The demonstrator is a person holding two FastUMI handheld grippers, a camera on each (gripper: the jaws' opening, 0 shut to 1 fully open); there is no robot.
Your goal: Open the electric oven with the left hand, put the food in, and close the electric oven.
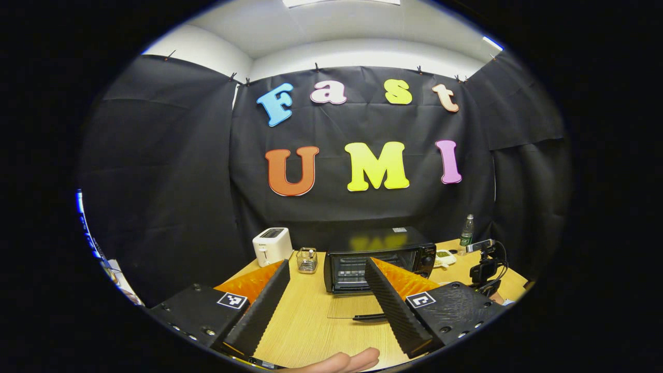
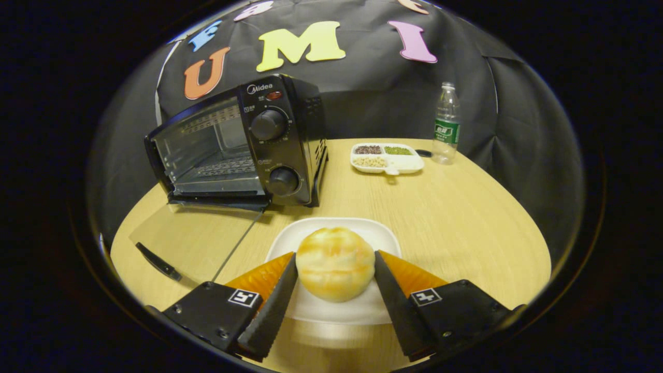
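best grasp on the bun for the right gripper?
Grip the bun across its widest middle, one finger on each rounded side, coming in low from the front as the right gripper sits now. It is a soft-looking dome on a shallow white plate, so squeeze lightly, probably above the rim.

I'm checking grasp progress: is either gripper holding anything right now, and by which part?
The right gripper brackets the bun at its sides; firm contact cannot be told. The left gripper is open, holding nothing.

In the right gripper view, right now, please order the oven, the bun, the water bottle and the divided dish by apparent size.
1. oven
2. bun, though it sits nearest the camera, which enlarges it
3. divided dish and water bottle: they look alike, one wide, one tall, so I leave them unranked.
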